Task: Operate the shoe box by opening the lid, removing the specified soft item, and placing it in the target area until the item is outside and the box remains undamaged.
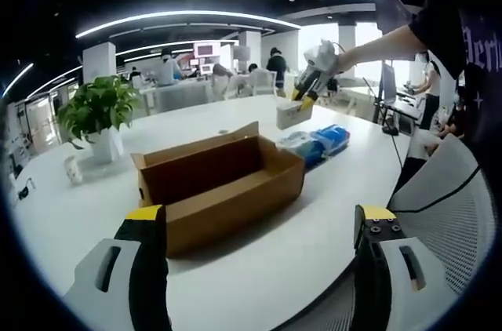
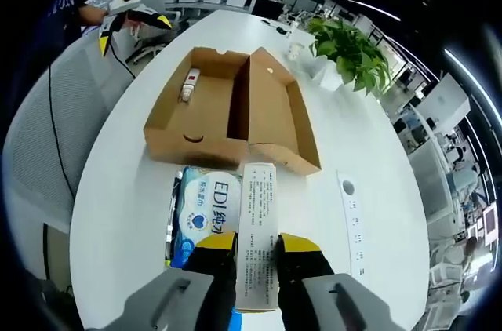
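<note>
From the left gripper view, the left gripper [image 1: 259, 225] has its yellow-tipped jaws spread wide apart with nothing between them, poised over the near edge of the white surface [image 1: 314, 213]. Ahead sits the open cardboard shoe box [image 1: 220, 186], lid folded back. Just beyond it lies a blue-and-white soft pack [image 1: 318, 143]. Above that, the right gripper [image 1: 302, 100] is raised off the surface, clamped on a small white carton [image 1: 292, 115]. A potted plant [image 1: 98, 115] stands to the left beside a paper cup [image 1: 72, 169].

From the right gripper view, the right gripper [image 2: 256, 256] is clenched on the small white carton [image 2: 257, 237], which stands up between the jaws, printed face showing. Below it the soft pack [image 2: 205, 209] rests on the surface [image 2: 125, 182], just beside the wall of the shoe box [image 2: 235, 107], outside it. A small tube-like item [image 2: 188, 84] lies inside the box. The potted plant [image 2: 349, 49] is beyond, and the left gripper [image 2: 129, 21] hangs near a mesh chair [image 2: 55, 111].
</note>
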